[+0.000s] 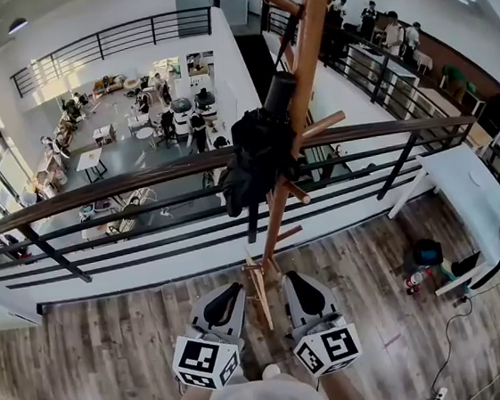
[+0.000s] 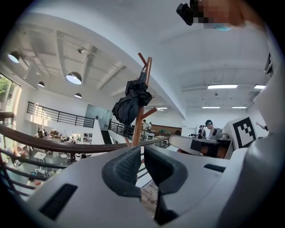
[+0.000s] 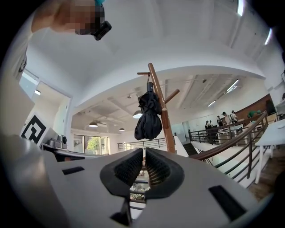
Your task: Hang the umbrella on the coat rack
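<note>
Black umbrella, folded, hangs on a peg of the wooden coat rack, level w/ the railing in head view. Left gripper & right gripper sit low, either side of the rack's lower legs, well apart from the umbrella, which is above & ahead of both. Both sets of jaws pressed together, nothing btwn them. In each gripper view the umbrella shows high over the jaw tips.

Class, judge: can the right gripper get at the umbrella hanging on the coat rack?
Probably yes: open air lies between the right gripper and the umbrella, higher up on the coat rack; its shut jaws would need opening.
</note>
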Action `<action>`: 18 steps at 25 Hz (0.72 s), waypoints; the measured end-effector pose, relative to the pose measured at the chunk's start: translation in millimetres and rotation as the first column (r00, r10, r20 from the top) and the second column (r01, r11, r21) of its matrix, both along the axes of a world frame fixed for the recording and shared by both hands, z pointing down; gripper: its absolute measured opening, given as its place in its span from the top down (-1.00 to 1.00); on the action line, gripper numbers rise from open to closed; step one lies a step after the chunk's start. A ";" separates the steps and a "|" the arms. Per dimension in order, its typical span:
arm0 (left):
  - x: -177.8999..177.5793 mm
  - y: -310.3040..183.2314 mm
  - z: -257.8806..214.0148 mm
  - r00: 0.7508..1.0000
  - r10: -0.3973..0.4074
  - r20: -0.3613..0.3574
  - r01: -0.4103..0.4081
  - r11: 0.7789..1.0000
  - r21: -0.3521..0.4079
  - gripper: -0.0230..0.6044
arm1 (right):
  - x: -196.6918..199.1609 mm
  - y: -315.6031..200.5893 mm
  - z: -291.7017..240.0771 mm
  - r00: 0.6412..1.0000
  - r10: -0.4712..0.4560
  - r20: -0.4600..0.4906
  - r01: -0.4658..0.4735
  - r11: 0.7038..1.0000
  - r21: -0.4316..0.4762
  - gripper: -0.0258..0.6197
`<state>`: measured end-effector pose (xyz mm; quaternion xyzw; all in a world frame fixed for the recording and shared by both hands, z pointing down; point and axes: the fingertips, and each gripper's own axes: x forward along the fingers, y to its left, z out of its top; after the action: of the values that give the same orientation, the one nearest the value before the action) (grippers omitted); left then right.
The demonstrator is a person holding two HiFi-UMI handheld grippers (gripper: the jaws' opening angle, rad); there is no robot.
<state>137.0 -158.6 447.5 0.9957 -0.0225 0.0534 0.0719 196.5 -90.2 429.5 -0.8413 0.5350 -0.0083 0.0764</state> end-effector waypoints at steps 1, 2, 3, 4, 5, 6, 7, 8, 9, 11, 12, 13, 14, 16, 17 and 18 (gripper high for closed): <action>-0.8 -0.3 4.6 1.000 0.005 0.015 -0.005 1.000 -0.004 0.81 | -0.8 -0.6 2.2 1.000 0.001 -0.001 -0.001 1.000 -0.005 0.80; -2.4 -0.9 8.0 1.000 0.007 0.024 -0.007 1.000 -0.013 0.81 | -2.2 -1.7 4.4 1.000 0.001 -0.002 -0.001 1.000 -0.013 0.80; -4.9 -1.4 10.0 1.000 0.009 0.027 -0.008 1.000 -0.022 0.81 | -4.1 -3.2 6.5 1.000 0.003 -0.002 -0.003 1.000 -0.022 0.80; -7.3 -1.5 11.1 1.000 0.011 0.027 -0.010 0.999 -0.030 0.81 | -6.2 -4.6 8.4 1.000 0.006 -0.002 -0.006 0.999 -0.032 0.81; -8.8 -0.9 12.1 1.000 0.013 0.027 -0.012 0.999 -0.035 0.81 | -7.7 -5.8 10.0 1.000 0.008 -0.002 -0.008 0.999 -0.039 0.81; -8.5 0.3 13.2 1.000 0.015 0.027 -0.014 0.999 -0.036 0.81 | -8.0 -6.5 11.4 1.000 0.006 -0.004 -0.006 0.999 -0.044 0.81; -6.7 1.9 14.8 0.999 0.016 0.028 -0.015 0.999 -0.038 0.81 | -7.1 -6.7 12.5 1.000 0.001 -0.005 -0.002 0.999 -0.047 0.81; -4.2 3.5 16.5 0.999 0.016 0.030 -0.014 0.999 -0.040 0.81 | -5.7 -6.5 13.6 1.000 -0.003 -0.006 0.003 0.999 -0.050 0.81; -2.0 5.1 17.8 0.999 0.015 0.032 -0.014 0.999 -0.042 0.81 | -4.4 -6.2 14.6 1.000 -0.008 -0.006 0.007 0.998 -0.055 0.81; 0.0 7.4 19.4 0.999 0.017 0.035 -0.015 0.999 -0.041 0.81 | -3.7 -6.7 16.5 1.000 -0.012 -0.005 0.011 0.998 -0.063 0.81; -0.1 7.9 20.1 0.999 0.018 0.037 -0.017 0.999 -0.037 0.81 | -4.1 -7.7 17.8 1.000 -0.012 -0.001 0.012 0.998 -0.067 0.81; -0.5 7.9 20.8 0.999 0.019 0.038 -0.017 0.999 -0.035 0.81 | -4.8 -9.1 19.4 1.000 -0.012 0.003 0.012 0.997 -0.073 0.81; -1.0 7.7 21.4 0.999 0.018 0.037 -0.016 0.999 -0.036 0.81 | -5.5 -10.5 21.3 1.000 -0.013 0.006 0.014 0.997 -0.078 0.81; -1.2 7.4 22.5 0.999 0.014 0.033 -0.013 0.999 -0.043 0.81 | -6.1 -12.1 24.6 1.000 -0.019 0.007 0.019 0.996 -0.086 0.81; -0.9 7.4 23.0 0.999 0.012 0.032 -0.011 0.999 -0.045 0.81 | -6.0 -12.4 25.8 1.000 -0.021 0.008 0.021 0.996 -0.087 0.81; -0.4 7.4 23.5 0.999 0.011 0.032 -0.010 0.999 -0.046 0.81 | -5.6 -12.5 26.7 1.000 -0.021 0.011 0.022 0.996 -0.086 0.81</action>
<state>136.6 -151.2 471.0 0.9929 -0.0173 0.0705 0.0941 190.9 -102.7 456.2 -0.8381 0.5427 -0.0364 0.0425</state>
